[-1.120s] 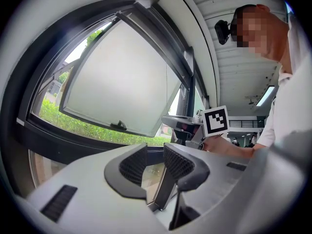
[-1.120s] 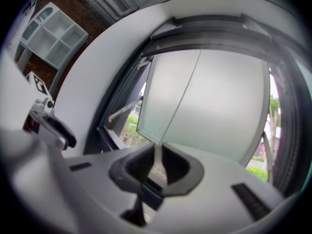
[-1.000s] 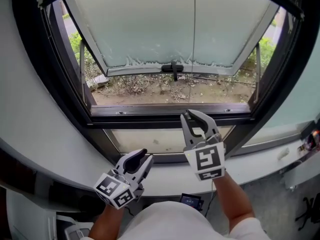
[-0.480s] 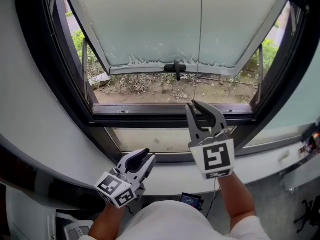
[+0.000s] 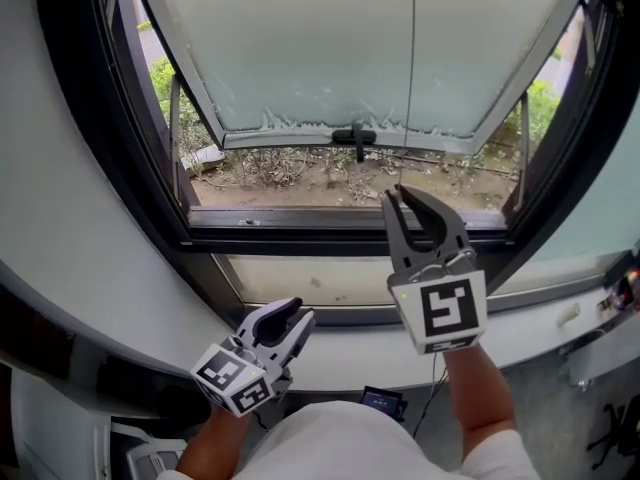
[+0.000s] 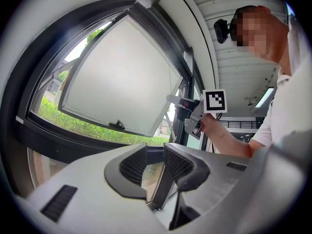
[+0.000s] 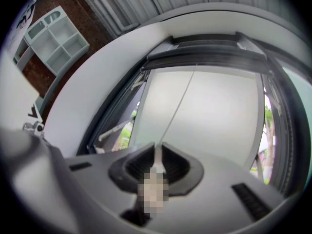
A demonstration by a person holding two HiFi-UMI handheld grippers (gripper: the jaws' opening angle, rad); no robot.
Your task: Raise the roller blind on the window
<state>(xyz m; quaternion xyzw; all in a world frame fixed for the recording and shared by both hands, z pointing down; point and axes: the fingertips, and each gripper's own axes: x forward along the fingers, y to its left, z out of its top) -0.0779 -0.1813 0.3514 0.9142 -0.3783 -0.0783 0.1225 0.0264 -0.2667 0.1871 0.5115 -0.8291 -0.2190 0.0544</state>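
Observation:
A thin white pull cord [image 5: 413, 88] hangs down in front of the frosted, outward-tilted window sash [image 5: 300, 48]. My right gripper [image 5: 397, 194] is raised in front of the window's lower frame, shut on the cord's lower end. In the right gripper view the cord [image 7: 180, 101] runs from the dark housing [image 7: 204, 50] across the window top down into the jaws of that gripper [image 7: 157, 156]. My left gripper [image 5: 296, 315] sits low by the sill, open, with nothing between its jaws [image 6: 155, 162]. I cannot make out the blind fabric itself.
A black handle [image 5: 356, 135] sits on the sash's lower edge, with dry ground and shrubs outside. The white sill [image 5: 330, 363] runs below both grippers. A small dark device [image 5: 382, 400] lies under the sill. A white shelf unit [image 7: 53, 43] stands to the left.
My right gripper has moved up and a little to the right with the cord still in it. The left gripper has hardly moved.

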